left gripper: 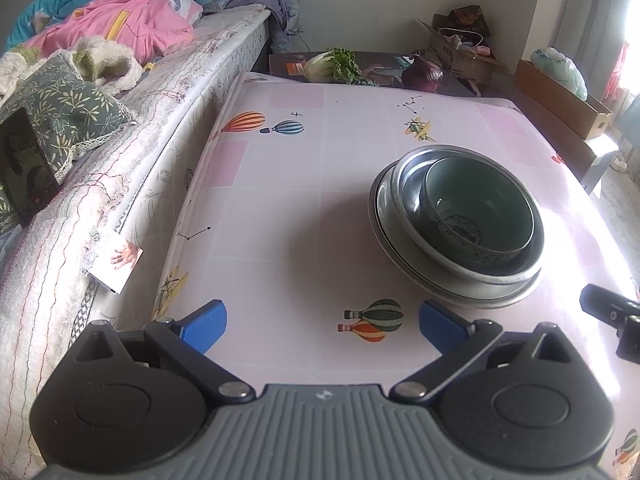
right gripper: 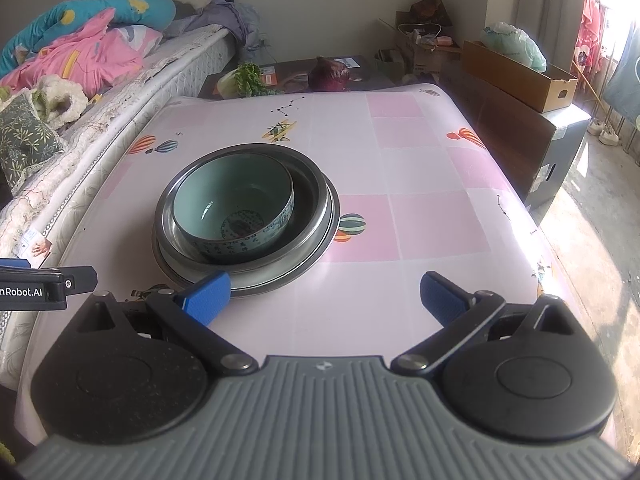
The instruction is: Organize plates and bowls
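Pink table: bowl nested in metal dishes.

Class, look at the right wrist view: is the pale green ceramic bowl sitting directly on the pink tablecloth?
No: the pale green ceramic bowl is nested inside a round metal bowl, which rests on a metal plate.

Teal bowl w/ dark print, silver metal plates, pink-check tablecloth w/ striped balloons, blue claw pads.

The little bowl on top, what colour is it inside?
Pale green inside the ceramic bowl, with a dark patterned circle at the bottom. The right wrist view shows it best.
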The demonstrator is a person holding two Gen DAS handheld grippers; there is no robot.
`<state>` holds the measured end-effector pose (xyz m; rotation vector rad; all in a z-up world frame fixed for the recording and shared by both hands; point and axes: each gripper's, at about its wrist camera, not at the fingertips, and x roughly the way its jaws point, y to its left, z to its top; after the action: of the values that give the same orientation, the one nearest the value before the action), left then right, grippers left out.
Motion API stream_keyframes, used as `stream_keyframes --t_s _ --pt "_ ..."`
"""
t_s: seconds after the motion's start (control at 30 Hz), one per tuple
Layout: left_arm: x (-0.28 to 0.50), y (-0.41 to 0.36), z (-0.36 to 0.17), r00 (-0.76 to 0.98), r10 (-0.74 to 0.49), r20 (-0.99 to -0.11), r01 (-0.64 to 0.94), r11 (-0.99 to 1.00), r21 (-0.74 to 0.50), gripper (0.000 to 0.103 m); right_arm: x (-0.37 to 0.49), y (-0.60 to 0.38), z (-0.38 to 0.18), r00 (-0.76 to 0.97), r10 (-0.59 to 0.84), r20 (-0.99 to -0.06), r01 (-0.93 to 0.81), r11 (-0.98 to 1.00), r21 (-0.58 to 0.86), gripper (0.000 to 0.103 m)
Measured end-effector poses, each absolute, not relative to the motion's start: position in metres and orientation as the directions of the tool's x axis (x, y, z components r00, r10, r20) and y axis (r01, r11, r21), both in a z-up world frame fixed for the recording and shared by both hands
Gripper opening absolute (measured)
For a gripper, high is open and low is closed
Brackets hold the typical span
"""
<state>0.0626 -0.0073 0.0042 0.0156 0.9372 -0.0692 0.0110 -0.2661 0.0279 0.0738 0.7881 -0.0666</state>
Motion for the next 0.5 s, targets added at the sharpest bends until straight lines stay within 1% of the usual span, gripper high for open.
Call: stream_keyframes --t_s 0.5 --pt "0.0624 -0.0109 0.0042 0.579 -0.072 -0.812 0.097 0.995 -0.018 0.103 0.0116 -0.2666 0.0275 0.701 -0.038 -0.712 0.090 0.995 0.036 0.102"
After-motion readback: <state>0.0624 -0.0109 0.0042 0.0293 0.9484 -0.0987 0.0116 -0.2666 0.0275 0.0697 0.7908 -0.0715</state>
